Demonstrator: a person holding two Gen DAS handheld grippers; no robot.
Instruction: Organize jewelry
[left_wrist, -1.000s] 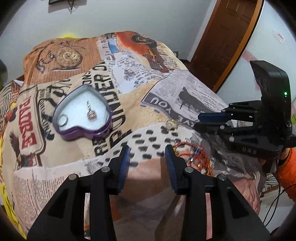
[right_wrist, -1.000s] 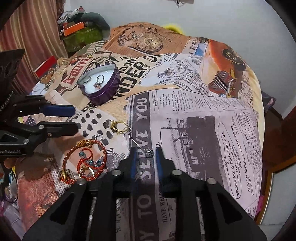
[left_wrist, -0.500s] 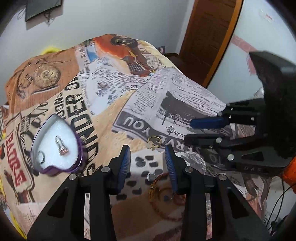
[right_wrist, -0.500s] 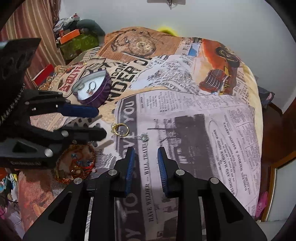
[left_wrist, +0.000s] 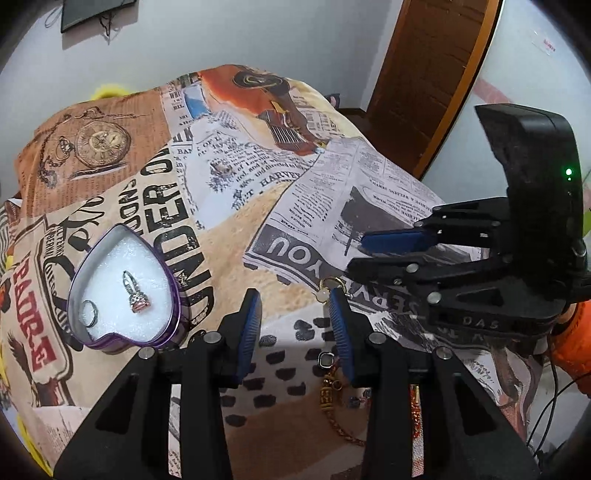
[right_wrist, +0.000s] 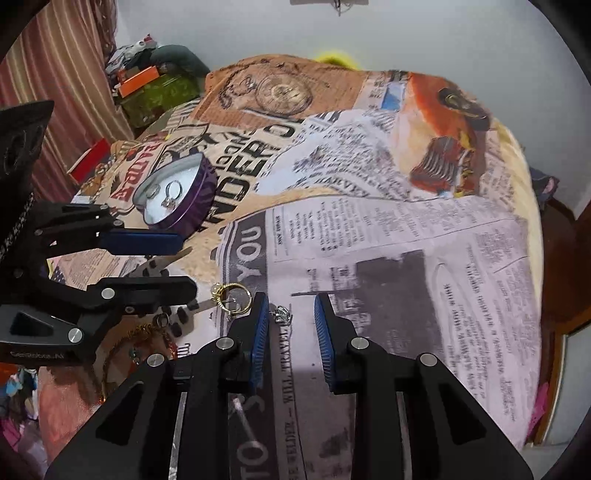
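A purple heart-shaped tin (left_wrist: 125, 288) with white padding holds two rings; it also shows in the right wrist view (right_wrist: 175, 195). A gold ring (right_wrist: 232, 299) and a small silver ring (right_wrist: 282, 315) lie on the printed cloth. My right gripper (right_wrist: 290, 317) is open, fingers low on either side of the silver ring. My left gripper (left_wrist: 295, 314) is open and empty, just left of the gold ring (left_wrist: 332, 286). A red-gold necklace (left_wrist: 332, 398) lies under the left gripper.
A bed covered in newspaper-print cloth (right_wrist: 406, 240) fills both views. A wooden door (left_wrist: 424, 74) stands at the far right. Boxes and clutter (right_wrist: 147, 88) sit by a curtain at the far left.
My right gripper has opened and drawn back, so the silver ring now lies between its fingertips. My left gripper has moved up past the necklace toward the gold ring.
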